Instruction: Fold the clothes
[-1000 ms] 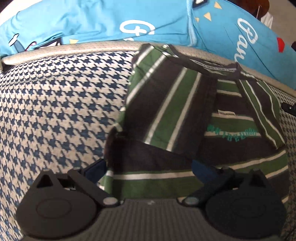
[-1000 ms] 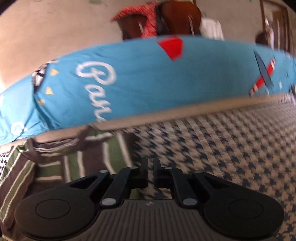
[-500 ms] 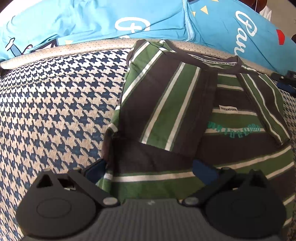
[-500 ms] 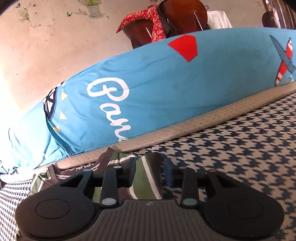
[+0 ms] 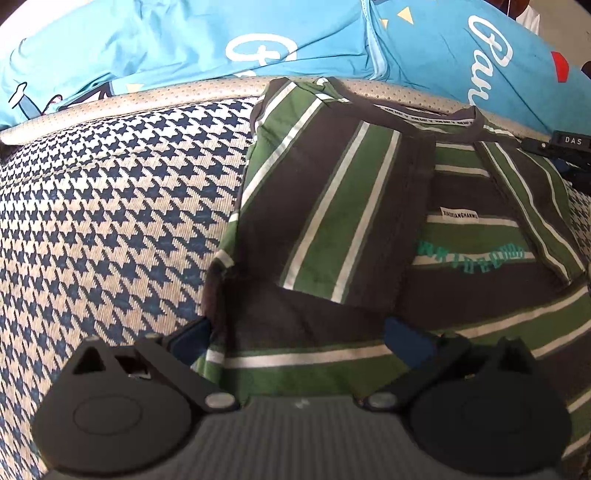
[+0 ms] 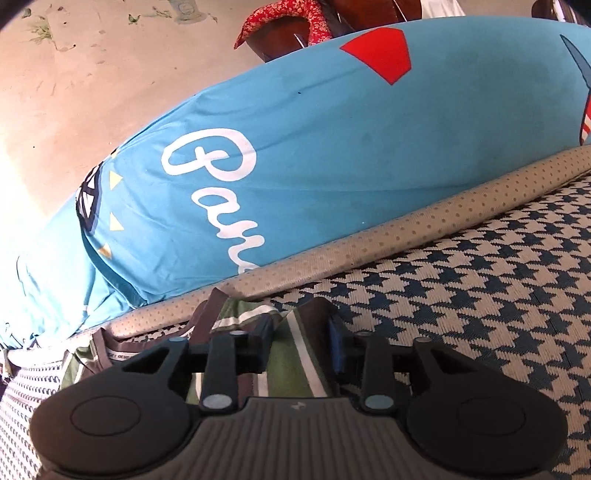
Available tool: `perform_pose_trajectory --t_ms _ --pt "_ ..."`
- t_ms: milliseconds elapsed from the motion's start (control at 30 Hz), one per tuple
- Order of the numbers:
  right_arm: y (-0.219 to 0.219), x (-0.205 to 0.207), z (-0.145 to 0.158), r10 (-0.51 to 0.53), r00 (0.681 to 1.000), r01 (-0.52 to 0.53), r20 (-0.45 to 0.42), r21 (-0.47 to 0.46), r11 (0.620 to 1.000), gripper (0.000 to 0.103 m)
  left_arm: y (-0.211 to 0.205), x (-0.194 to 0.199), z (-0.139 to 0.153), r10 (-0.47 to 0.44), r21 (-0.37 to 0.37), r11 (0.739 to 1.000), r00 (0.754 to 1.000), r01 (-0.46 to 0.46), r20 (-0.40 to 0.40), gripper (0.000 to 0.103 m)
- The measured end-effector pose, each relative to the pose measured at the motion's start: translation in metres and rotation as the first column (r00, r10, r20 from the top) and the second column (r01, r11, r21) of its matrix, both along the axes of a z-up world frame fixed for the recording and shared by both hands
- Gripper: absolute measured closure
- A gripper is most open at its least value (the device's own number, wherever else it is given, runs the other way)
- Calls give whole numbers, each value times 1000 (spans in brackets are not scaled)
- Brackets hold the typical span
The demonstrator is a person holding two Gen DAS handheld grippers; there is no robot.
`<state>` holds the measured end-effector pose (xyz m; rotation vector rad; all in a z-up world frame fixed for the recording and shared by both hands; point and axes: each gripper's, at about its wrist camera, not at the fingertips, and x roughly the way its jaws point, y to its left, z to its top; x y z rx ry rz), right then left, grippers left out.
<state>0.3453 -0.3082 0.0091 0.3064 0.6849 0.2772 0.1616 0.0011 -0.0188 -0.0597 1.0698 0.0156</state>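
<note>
A green, brown and white striped T-shirt [image 5: 332, 221] lies flat on the houndstooth cover [image 5: 110, 221], both sleeves folded inward over its front. My left gripper [image 5: 299, 341] hovers over the bottom hem, open wide, its left fingertip at the shirt's left edge. At the shirt's far right shoulder sits my right gripper [image 5: 565, 147]. In the right wrist view, my right gripper [image 6: 301, 338] has a raised fold of the shirt [image 6: 291, 369] between its jaws, which are closing with a gap still showing.
Two blue printed pillows [image 5: 184, 37] [image 6: 295, 166] lie along the back behind a beige dotted piping edge [image 6: 406, 229]. The houndstooth cover [image 6: 480, 295] spreads right of the shirt. A wooden chair with a red cloth [image 6: 295, 14] stands by the wall.
The right gripper went from shut to parted and came down onto the shirt's shoulder, entering the left wrist view at its right edge. The left gripper stayed put.
</note>
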Motion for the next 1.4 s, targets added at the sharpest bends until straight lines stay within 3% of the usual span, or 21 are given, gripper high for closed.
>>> perform_pose_trajectory --t_ms 100,300,400,533,733,967,1167,1400 --pt "1 0 1 -1 1000 1 16 -6 1000 94 -1 -1 0 -1 4 1000 1000 1 1 0" --pt "8 -3 12 -34 993 35 115 -7 999 94 -4 -1 -1 -10 31 999 1000 10 6 0" --pt "14 1 10 -61 996 65 69 -67 996 92 -4 -2 0 -16 36 999 1000 15 4 0" --pt "5 -6 16 -91 996 92 28 -50 994 76 -1 -2 1 -14 29 999 1000 15 -5 0" --pt "-15 -34 37 -124 992 124 8 -33 992 66 0 -3 2 -20 34 999 1000 21 -14 0" --pt "-42 -88 44 -165 983 169 -78 50 984 65 2 -6 3 -10 18 1000 1000 10 -20 0" --pt "-53 -125 26 -157 962 187 -224 119 975 64 0 -8 2 -13 34 999 1000 13 -16 0" --pt "-37 -138 16 -89 962 98 -260 23 995 64 0 -8 2 -14 37 999 1000 15 -18 0"
